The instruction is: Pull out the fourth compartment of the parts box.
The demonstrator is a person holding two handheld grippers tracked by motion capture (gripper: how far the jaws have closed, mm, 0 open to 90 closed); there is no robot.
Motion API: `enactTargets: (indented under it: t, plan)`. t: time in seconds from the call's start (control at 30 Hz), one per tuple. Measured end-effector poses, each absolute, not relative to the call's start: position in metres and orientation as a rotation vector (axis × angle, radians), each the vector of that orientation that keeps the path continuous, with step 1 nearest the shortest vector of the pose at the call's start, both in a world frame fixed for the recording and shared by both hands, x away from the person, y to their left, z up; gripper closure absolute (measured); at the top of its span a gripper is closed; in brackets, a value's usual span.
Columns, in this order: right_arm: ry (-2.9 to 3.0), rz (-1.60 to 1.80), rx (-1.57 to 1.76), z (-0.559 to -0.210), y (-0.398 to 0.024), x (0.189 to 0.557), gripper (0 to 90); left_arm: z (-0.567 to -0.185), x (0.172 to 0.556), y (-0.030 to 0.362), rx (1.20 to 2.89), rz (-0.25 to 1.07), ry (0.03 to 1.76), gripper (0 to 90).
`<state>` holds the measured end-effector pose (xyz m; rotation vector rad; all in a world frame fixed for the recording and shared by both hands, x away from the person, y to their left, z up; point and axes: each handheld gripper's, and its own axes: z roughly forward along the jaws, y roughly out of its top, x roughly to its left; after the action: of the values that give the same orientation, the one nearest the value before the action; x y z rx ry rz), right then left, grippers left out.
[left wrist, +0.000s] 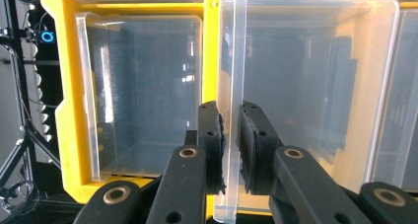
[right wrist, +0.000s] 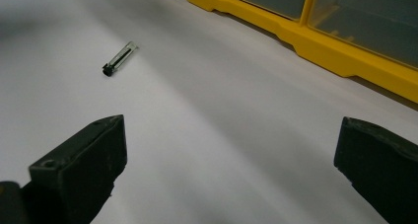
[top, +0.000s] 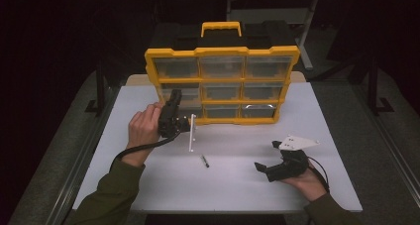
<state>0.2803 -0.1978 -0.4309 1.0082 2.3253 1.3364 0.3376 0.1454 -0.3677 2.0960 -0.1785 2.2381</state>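
Left tool (top: 184,123) clenched on the front lip of a clear plastic drawer (left wrist: 300,86), pads pressed against both faces of the thin wall in the left gripper view. Drawer pulled partly out of the yellow organiser (top: 222,84), bottom row, left column, at about 9 o'clock from the cabinet's middle. Left hand (top: 143,128) wrapped round the tool body, just at the organiser's lower left corner.

Right tool (top: 267,158) released, jaws spread wide over bare desk (top: 237,185), held in the right hand (top: 307,180) at roughly 4 o'clock from the organiser, well apart from it.

Small dark pin-like part (top: 204,160) lying flat on the desk between the two tools, at 6 o'clock from the organiser; seen toward 10 o'clock in the right gripper view, touching nothing.
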Motion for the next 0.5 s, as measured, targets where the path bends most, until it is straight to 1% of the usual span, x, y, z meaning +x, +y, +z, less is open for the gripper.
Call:
enactTargets:
  t: [0.5]
  plan:
    - [2.324, 1.334, 1.009, -0.431, -0.198, 0.28, 0.0, -0.369, 0.324, 0.146, 2.085, 2.239, -0.172, 81.0]
